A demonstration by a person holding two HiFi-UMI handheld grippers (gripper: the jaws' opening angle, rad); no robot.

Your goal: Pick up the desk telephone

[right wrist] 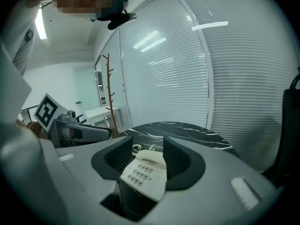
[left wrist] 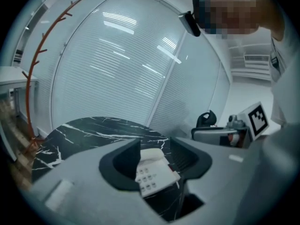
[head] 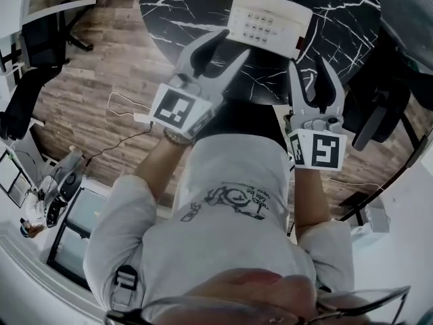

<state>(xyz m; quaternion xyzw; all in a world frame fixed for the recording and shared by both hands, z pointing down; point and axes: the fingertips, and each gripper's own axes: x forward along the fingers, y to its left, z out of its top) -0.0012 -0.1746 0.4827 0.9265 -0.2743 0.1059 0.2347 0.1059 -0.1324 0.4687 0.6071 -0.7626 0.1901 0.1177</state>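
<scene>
A white desk telephone (head: 269, 20) with a keypad and its handset on the cradle sits near the edge of a round black marble table (head: 176, 5). My left gripper (head: 232, 44) is open, its tips just short of the phone's left corner. My right gripper (head: 308, 63) is open and stands off the phone's right corner, over the table's edge. In the left gripper view the phone (left wrist: 152, 172) shows beyond the open left gripper (left wrist: 154, 156), not between its pads. In the right gripper view the phone (right wrist: 145, 170) likewise lies ahead of the open right gripper (right wrist: 147, 153). Nothing is held.
A coiled cord (right wrist: 136, 149) lies behind the phone. Black office chairs stand at the left (head: 27, 93) and right (head: 379, 114) of the table. A cable (head: 122, 107) runs over the wooden floor. A red coat stand (left wrist: 35, 78) and a blinded glass wall are beyond the table.
</scene>
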